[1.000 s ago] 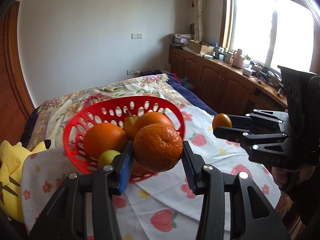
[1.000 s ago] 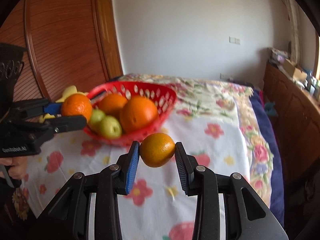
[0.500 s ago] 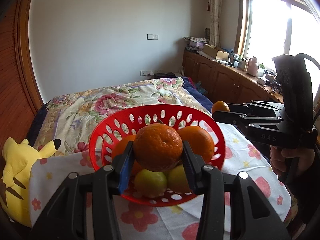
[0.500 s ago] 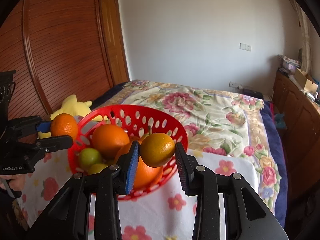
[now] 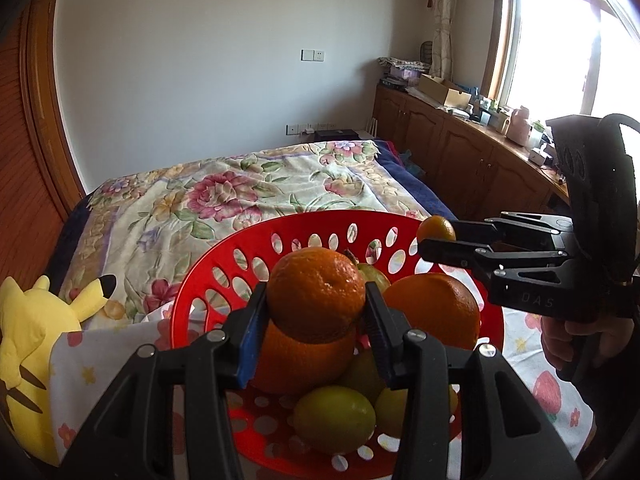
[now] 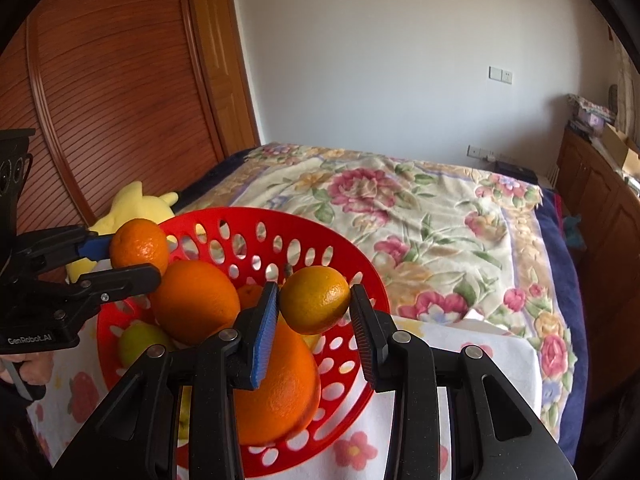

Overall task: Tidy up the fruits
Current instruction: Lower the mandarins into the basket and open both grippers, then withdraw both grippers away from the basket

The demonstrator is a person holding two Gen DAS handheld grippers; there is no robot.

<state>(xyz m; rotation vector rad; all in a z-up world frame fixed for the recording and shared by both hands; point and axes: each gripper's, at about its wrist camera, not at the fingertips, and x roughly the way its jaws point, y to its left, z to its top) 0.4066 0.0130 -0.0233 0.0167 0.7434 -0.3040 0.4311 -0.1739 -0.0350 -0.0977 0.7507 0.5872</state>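
A red perforated basket (image 5: 320,232) (image 6: 248,224) holds oranges (image 5: 436,310) (image 6: 194,302) and green-yellow fruits (image 5: 334,420). My left gripper (image 5: 316,312) is shut on a dark orange (image 5: 316,292) and holds it above the basket's near side. It also shows in the right wrist view (image 6: 132,252) at the basket's left rim. My right gripper (image 6: 314,306) is shut on a small orange (image 6: 314,298) above the basket. It shows in the left wrist view (image 5: 436,232) at the basket's right rim.
The basket sits on a white cloth with fruit prints (image 5: 96,356) (image 6: 472,344) on a bed with a floral blanket (image 5: 240,192). A yellow plush toy (image 5: 36,328) lies left of the basket. Wooden cabinets (image 5: 460,148) stand at the right.
Both grippers have moved forward with their oranges and now hang over the basket. The basket looks nearer and lower in both views.
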